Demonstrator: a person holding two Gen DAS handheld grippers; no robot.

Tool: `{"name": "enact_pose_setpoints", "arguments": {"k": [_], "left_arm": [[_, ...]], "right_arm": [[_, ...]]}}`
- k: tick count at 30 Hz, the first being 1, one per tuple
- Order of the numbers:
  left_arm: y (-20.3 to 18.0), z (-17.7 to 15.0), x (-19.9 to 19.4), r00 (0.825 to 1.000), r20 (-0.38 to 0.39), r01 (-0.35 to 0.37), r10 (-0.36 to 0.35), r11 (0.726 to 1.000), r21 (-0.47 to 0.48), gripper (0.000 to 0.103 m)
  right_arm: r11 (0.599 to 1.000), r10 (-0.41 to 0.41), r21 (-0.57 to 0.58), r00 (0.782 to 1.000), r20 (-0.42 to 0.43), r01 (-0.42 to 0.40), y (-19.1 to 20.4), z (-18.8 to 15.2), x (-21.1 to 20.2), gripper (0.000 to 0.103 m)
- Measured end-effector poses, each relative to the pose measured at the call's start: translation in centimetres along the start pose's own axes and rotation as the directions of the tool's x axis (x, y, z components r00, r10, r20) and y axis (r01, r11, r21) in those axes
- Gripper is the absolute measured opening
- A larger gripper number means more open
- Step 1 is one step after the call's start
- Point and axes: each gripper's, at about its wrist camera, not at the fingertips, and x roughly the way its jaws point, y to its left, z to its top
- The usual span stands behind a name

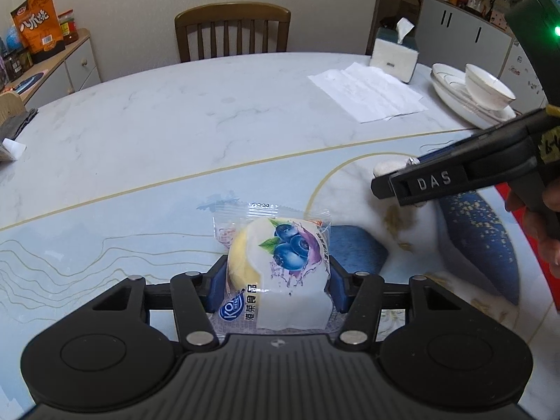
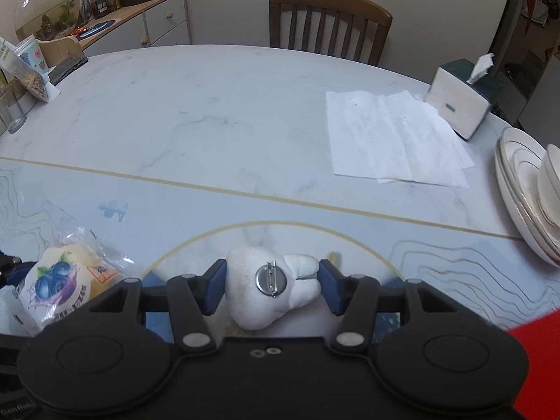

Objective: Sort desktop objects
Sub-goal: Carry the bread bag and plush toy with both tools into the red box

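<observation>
A packaged blueberry cake [image 1: 280, 262] in a clear wrapper sits between the fingers of my left gripper [image 1: 278, 280], which is shut on it just above the printed table mat [image 1: 105, 245]. It also shows at the left of the right wrist view [image 2: 66, 287]. My right gripper [image 2: 271, 285] is closed around a small white plush brooch [image 2: 259, 297] with a round metal pin back; both pads touch it. The right gripper shows from the side in the left wrist view [image 1: 385, 182], with the plush [image 1: 386, 166] at its tips.
White paper sheets [image 2: 392, 136] and a tissue box [image 2: 462, 105] lie at the back right. Stacked plates with a bowl [image 2: 521, 196] stand at the right edge. A wooden chair [image 2: 329, 21] stands behind the table. Jars and a glass [image 2: 14, 112] stand at the left.
</observation>
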Motion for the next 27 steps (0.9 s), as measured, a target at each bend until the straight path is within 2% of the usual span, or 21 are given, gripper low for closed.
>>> {"name": "enact_pose_setpoints", "arguments": {"k": [10, 27], "left_arm": [[-2.0, 0.3, -2.7, 0.999, 0.035, 0.036, -0.037, 0.999, 0.013, 0.055], [-7.2, 0.4, -7.4, 0.991, 0.075, 0.109, -0.114, 0.992, 0.067, 0.055]], "right_arm": [[1.0, 0.005, 0.03, 1.0, 0.023, -0.006, -1.5, -2.4, -4.2, 0.055], [0.994, 0.066, 0.077, 0.995, 0.073, -0.071, -4.1, -6.3, -12.1, 0.055]]}}
